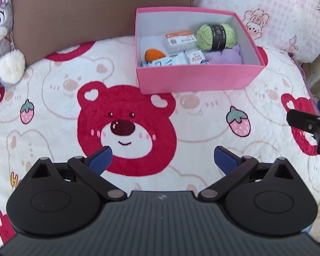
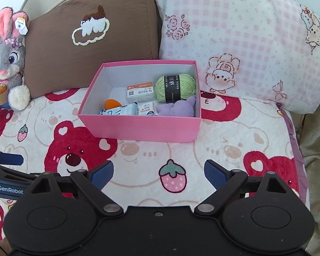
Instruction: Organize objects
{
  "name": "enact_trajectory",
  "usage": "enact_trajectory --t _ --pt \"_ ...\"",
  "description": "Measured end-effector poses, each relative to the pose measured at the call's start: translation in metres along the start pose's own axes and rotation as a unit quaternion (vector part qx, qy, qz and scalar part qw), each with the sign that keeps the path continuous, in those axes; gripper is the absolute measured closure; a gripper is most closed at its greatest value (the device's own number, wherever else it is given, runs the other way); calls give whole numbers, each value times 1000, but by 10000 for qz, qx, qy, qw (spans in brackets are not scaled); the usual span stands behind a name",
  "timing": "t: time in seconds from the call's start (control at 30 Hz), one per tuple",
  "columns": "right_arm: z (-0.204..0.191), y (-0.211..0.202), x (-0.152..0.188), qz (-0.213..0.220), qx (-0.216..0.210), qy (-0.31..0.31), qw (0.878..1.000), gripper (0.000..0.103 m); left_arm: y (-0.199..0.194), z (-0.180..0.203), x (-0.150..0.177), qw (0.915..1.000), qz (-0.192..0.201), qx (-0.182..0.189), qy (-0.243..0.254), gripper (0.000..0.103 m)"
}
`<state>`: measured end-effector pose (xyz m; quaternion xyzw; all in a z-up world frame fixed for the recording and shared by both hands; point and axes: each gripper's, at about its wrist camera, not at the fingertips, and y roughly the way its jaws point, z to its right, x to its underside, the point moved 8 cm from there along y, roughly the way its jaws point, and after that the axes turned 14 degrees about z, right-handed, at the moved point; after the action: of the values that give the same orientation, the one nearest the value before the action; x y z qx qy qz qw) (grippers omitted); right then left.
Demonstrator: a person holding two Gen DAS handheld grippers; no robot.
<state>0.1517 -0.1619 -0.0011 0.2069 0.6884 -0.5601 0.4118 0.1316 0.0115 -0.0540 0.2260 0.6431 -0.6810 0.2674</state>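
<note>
Yarn (image 2: 175,88) in box (image 2: 138,128), before pillows (image 2: 91,49)

Pink box (image 2: 138,128) looked matt cardboard; inside it, green yarn ball (image 2: 175,88) fibrous, purple plush (image 2: 177,108) fuzzy; under it, bear-print blanket (image 2: 224,149) fleecy.

The square pink cardboard box (image 2: 138,128) is grey-white inside. The soft white bed blanket (image 2: 224,140) has red bears and pink strawberries. The round green yarn ball (image 2: 184,83) wears a black band.

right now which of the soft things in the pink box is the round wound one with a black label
The green yarn ball, in the pink box's back right corner. The purple plush in front of it is flat, floppy and unlabelled.
</note>
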Motion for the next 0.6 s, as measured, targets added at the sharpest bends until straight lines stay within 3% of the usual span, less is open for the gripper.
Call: enact_trajectory --t 0.27,0.6 --pt "2 1 4 -104 55 -38 9999 9 0 -6 -2 9994 186 -246 -129 0" --pt "3 2 4 -145 49 -57 9999 9 -3 -13 -2 9990 245 -250 -277 0"
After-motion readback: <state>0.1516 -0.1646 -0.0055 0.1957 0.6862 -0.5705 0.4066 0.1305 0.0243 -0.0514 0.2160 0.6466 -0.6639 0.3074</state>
